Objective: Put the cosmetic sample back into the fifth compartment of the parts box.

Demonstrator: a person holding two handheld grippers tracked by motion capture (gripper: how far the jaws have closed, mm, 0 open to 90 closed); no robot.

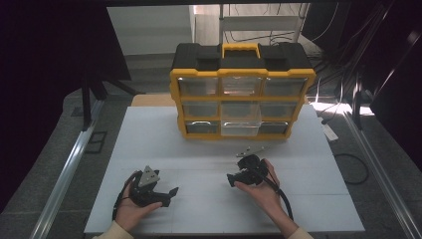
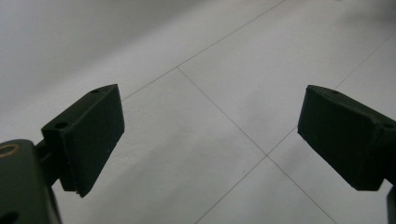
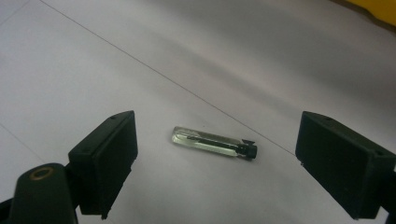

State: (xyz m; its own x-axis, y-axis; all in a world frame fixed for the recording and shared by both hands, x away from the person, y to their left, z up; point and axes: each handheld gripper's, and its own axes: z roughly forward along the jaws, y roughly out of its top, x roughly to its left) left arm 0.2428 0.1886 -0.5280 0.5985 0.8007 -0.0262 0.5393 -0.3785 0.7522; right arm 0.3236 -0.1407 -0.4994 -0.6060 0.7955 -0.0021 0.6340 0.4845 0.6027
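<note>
The right gripper (image 3: 212, 163) hovered, jaws wide apart, over a small glass vial (image 3: 214, 143) lying flat mid-worktop (image 1: 199, 149). It should straddle the vial squarely, then close gently. The left gripper (image 2: 210, 135) gaped, empty.

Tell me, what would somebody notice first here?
The big yellow and black drawer organizer standing at the far side of the white table. Then the tiny clear vial with a black cap, lying flat on the table between the open jaws of the right gripper.
</note>
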